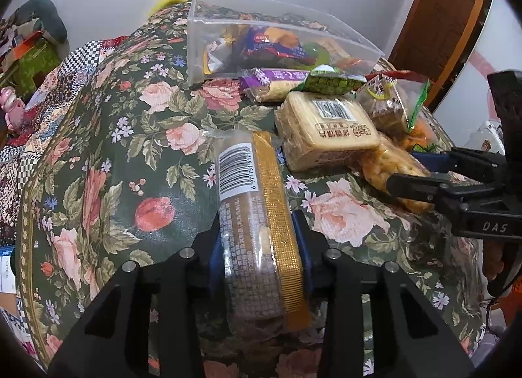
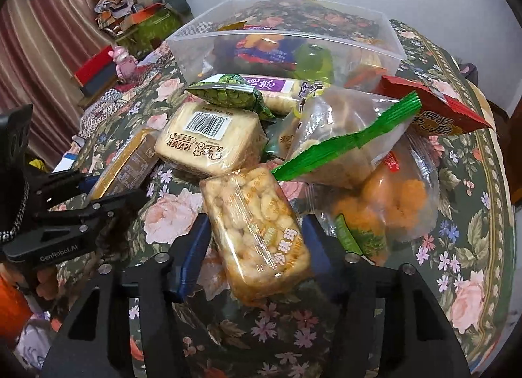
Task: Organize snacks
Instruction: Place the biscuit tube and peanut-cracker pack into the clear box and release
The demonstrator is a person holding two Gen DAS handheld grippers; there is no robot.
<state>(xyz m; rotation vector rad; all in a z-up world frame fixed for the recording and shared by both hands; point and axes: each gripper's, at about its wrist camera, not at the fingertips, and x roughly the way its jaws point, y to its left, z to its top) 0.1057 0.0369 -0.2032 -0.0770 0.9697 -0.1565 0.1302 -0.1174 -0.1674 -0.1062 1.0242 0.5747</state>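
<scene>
My left gripper is shut on a brown and gold snack pack, which lies lengthwise between the fingers over the floral table. It also shows in the right wrist view. My right gripper straddles a clear pack of puffed rice cake; the blue pads sit at its sides, and contact is not clear. A clear plastic bin holding several snacks stands at the back, also seen in the right wrist view.
A pile of loose snacks lies before the bin: a square cracker pack, a green pea bag, a purple roll, an orange puff bag, a red packet. Clutter sits beyond the table's left edge.
</scene>
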